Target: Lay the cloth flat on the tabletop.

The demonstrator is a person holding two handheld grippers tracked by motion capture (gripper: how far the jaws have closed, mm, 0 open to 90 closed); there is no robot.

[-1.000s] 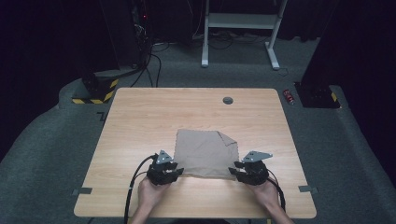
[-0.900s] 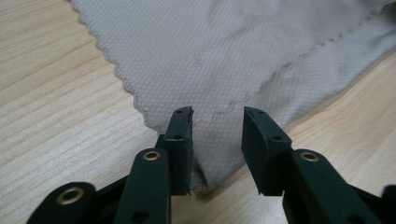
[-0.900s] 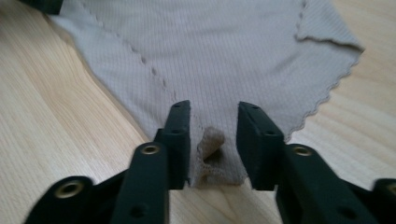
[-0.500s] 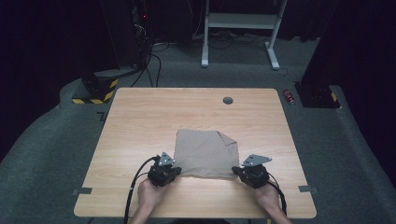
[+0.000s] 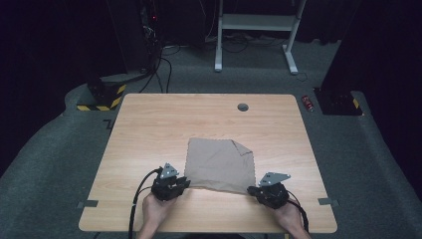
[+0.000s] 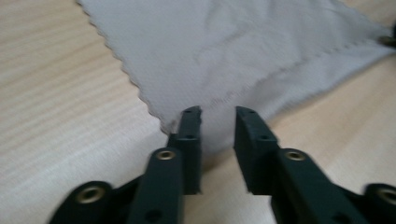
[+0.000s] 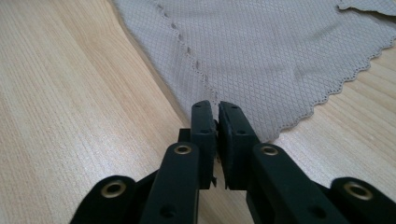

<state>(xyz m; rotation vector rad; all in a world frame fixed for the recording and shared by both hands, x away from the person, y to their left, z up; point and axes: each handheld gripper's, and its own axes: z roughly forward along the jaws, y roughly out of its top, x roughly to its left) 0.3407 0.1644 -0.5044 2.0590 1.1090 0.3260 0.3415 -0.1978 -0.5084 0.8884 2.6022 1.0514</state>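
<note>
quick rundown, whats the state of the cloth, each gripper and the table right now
cloth: lying flat on the table, far right corner folded over, near corners at the grippers
left gripper: jaws apart, just been opening, near left cloth corner between them, not pinched
right gripper: jaws nearly together on the near right cloth corner, just been easing open a little
table: bare wood around the cloth, small dark round spot near the far edge

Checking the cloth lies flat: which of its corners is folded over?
The far right corner of the cloth: its tip is turned back onto the cloth; the other corners lie flat.
</note>
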